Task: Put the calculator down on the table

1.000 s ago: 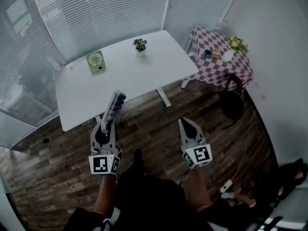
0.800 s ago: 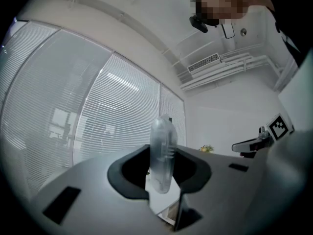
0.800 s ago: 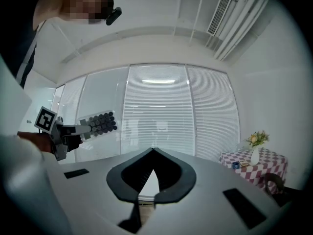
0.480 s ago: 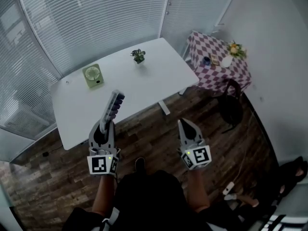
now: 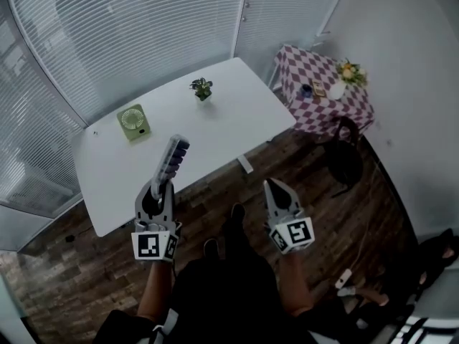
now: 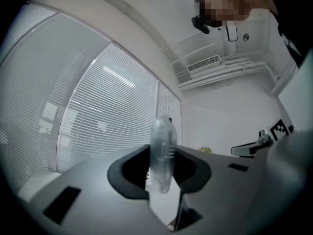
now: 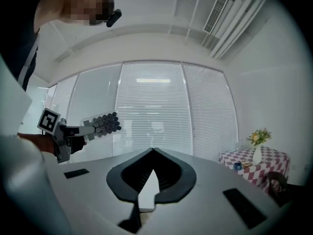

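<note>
Calculator [image 5: 171, 160] clamped in left gripper [image 5: 159, 185] fingers, in air by near edge of white worktop [image 5: 215, 131]. Left gripper view: edge-on only; right gripper view: button face. Right gripper [image 5: 274, 183] fingers closed, empty.

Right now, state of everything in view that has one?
calculator: clamped on edge in the left gripper, in the air, not on the table
left gripper: shut on the calculator
right gripper: shut, empty
white table: bears fan and plant
green fan: upright; running or not, cannot tell
potted plant: upright
vase of flowers: upright on the checked table
</note>
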Motion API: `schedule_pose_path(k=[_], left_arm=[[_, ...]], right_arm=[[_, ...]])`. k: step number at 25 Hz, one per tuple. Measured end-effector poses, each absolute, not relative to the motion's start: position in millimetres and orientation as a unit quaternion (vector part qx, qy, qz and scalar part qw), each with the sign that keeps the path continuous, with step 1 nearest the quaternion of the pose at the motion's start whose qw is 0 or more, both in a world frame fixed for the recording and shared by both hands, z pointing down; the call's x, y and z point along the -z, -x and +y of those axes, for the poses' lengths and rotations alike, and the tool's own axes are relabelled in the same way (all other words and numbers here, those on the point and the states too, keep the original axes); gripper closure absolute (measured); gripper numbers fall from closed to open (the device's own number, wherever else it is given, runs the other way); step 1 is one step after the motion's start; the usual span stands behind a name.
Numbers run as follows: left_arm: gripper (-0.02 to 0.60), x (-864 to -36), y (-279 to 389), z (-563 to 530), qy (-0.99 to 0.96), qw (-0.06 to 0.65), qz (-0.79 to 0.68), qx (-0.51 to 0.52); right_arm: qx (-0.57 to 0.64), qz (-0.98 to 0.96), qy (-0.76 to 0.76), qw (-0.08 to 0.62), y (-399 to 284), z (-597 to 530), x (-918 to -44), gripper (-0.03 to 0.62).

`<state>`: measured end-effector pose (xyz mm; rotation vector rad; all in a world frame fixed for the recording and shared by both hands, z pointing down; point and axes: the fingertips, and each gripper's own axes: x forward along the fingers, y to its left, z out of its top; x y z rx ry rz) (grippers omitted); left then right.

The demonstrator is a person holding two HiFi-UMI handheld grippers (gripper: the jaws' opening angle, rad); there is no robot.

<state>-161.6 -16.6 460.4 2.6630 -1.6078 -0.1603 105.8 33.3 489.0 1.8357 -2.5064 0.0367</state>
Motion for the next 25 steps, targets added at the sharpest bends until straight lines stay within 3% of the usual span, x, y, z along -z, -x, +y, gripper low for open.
schedule_pose_path(k=[25], left_arm=[[0.480, -453, 78, -186, -0.831, 0.004, -0.555, 0.035]], right_arm=[[-0.012, -0.838, -0.546, 0.006, -183, -170, -477, 0.588]])
